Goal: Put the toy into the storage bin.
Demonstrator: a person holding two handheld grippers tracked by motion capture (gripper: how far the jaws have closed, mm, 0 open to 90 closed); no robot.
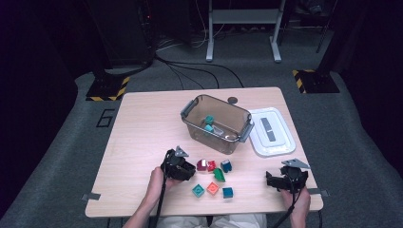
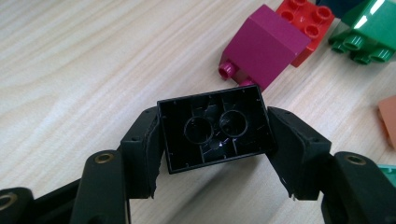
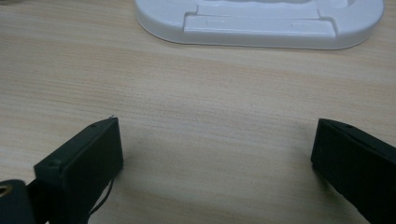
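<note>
Closest to the lens in the left gripper view: left gripper [image 2: 215, 140], jaws closed partway and pressing both short sides of a black brick [image 2: 215, 133], hollow underside with two round tubes turned toward the camera. Just beyond the black brick, a magenta sloped brick [image 2: 266, 49] on its side, then a red studded brick [image 2: 306, 23] and a green brick [image 2: 369, 30]; an orange piece [image 2: 388, 119] at the right edge.

From the high view, black brick hard to make out against the left gripper [image 1: 183, 167], probably hidden in its dark bulk. Same view gives what the gripper cameras cannot: transparent brown bin [image 1: 216, 123] up the table from the black brick, a couple of teal pieces inside, handles folded at both ends; white lid [image 1: 271, 131] flat to the right of the bin. Loose bricks clustered right of the black brick, among them a teal square [image 1: 198, 190] and a blue cube [image 1: 227, 192].

Right gripper [image 1: 285, 180] far right of the black brick, near the table's front corner; in its own view [image 3: 215, 158], jaws spread wide over bare wood, nothing between them, white lid [image 3: 261, 21] ahead.

Open wood left of and beyond the black brick, up to the table [image 1: 142, 123] edge. Pale wood-grain tabletop; grey carpet, cables and yellow-black striped stand feet around.
</note>
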